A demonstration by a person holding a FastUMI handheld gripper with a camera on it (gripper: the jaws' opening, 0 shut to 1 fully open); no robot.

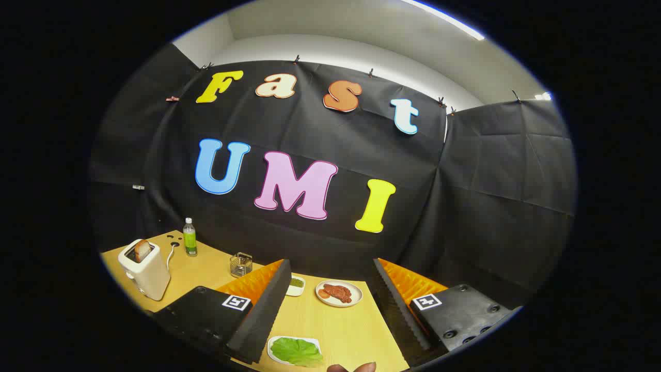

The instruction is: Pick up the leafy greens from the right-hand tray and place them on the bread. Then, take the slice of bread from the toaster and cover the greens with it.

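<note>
Lying low in the frame's bottom centre, the leafy greens (296, 351) fill a white tray (273, 343) between the gripper (330, 310)'s spread, empty fingers, nearer the left one, long axis running left-right. Beyond the fingertips, mid-frame, sits a round plate (356, 299) with reddish food. The toaster (145, 268), bread slice (141, 250) raised, stands lower left, with a bottle (190, 237) behind it.

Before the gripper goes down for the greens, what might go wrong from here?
1. The greens lie flat on a shallow tray; the open gripper could pinch the tray rim instead.
2. The plate of meat sits just beyond; an overshoot might bump it.
3. The toaster stands near the table edge.
</note>
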